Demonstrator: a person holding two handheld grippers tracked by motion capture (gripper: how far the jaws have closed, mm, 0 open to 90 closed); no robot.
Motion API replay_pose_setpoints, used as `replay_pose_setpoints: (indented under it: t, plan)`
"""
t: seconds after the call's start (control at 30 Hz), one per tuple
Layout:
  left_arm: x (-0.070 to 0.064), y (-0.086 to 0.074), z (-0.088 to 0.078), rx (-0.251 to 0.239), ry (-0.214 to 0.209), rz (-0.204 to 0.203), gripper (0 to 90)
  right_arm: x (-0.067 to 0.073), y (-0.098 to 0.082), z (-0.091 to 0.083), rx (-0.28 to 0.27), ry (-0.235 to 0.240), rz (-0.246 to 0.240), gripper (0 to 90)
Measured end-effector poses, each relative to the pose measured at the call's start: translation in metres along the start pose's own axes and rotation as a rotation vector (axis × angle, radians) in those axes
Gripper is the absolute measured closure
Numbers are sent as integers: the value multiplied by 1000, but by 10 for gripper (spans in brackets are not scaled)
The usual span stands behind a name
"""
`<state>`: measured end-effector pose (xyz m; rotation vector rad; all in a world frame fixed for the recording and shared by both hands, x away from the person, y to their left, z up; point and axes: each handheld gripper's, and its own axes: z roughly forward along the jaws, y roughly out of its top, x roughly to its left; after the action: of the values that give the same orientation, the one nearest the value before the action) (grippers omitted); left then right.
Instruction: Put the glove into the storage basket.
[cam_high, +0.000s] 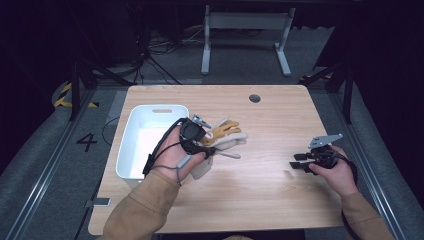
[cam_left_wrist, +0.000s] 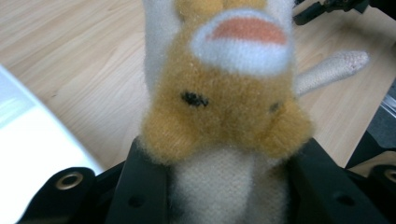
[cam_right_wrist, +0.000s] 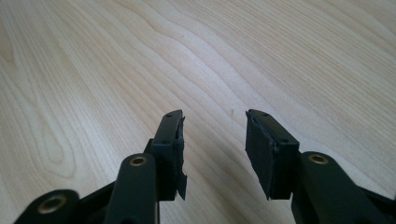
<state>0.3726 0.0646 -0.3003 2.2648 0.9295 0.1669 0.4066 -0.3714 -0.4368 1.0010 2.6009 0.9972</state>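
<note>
A plush toy (cam_high: 226, 134) with yellow-orange and cream fur hangs just above the wooden table (cam_high: 260, 190), right of a white bin. My left gripper (cam_high: 210, 149) is shut on it. In the left gripper view the toy's cream body is squeezed between the two black jaws, and its orange head (cam_left_wrist: 224, 107) fills the frame ahead of my left gripper (cam_left_wrist: 219, 191). My right gripper (cam_high: 300, 161) is held low over the table at the right, open. In the right gripper view my right gripper (cam_right_wrist: 215, 135) has bare wood between its jaws.
The white bin (cam_high: 127, 150) stands at the table's left side, and its wall (cam_left_wrist: 28, 140) lies close to my left hand. A round cable hole (cam_high: 254, 98) sits near the far edge. Beyond the table stands a white desk frame (cam_high: 245, 35).
</note>
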Motion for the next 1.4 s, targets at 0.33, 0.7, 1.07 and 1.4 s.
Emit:
replay_pose_setpoints:
  t: [0.33, 0.7, 1.07, 1.4]
  plan:
    - [11, -7, -24, -25, 49, -63, 668, 3, -4, -3, -2, -9, -1, 575]
    - [41, -17, -46, -65, 106, -181, 667, 3, -7, -6, -10, -14, 28, 573]
    - [56, -21, -55, -70, 162, -257, 666, 1, -6, -5, -15, -8, 33, 571]
    - [70, -31, -61, -73, 220, -350, 666, -3, 8, 3, -29, 16, 20, 567]
